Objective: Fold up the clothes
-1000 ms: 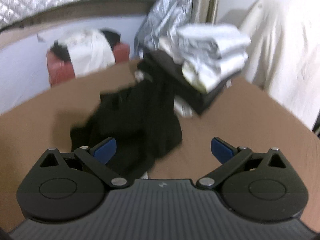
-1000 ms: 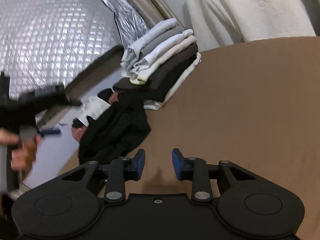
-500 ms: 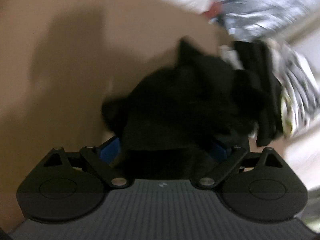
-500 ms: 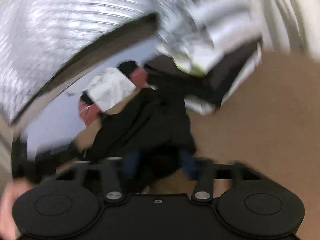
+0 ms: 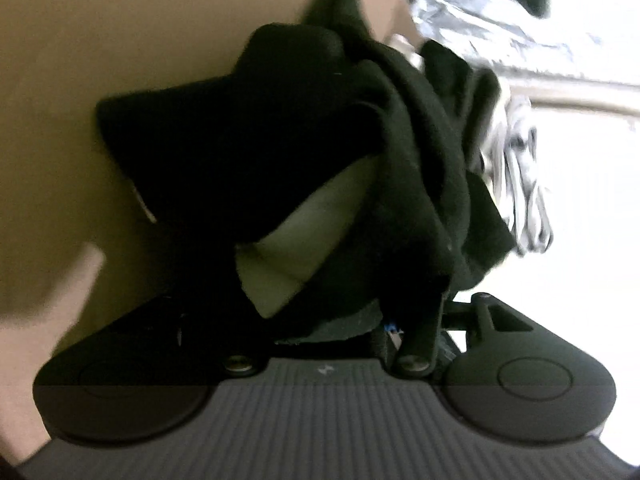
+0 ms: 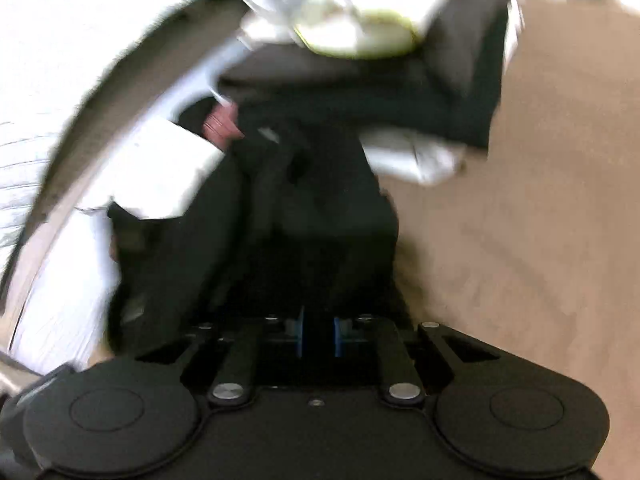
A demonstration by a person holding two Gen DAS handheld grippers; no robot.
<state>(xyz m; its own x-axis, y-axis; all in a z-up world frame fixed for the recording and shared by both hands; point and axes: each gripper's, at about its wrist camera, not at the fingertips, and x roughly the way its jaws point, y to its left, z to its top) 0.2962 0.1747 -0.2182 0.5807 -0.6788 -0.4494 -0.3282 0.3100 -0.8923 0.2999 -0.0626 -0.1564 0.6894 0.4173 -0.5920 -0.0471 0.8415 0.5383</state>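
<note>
On the tan surface (image 6: 540, 208) lies a crumpled black garment (image 5: 248, 152), bunched into thick folds and ridges, with a pale inner lining showing through one opening. Its near end is heaped over the left tool (image 5: 320, 320), whose jaws have just been closing with cloth between them; their fingertips are buried, so a firm grip cannot be confirmed. In the right wrist view, the right tool (image 6: 318, 334) has just clenched nearly shut on a dark fold of the same garment (image 6: 320, 216). Beyond it sits a blurred stack of folded clothes (image 6: 360, 40), white over black.
</note>
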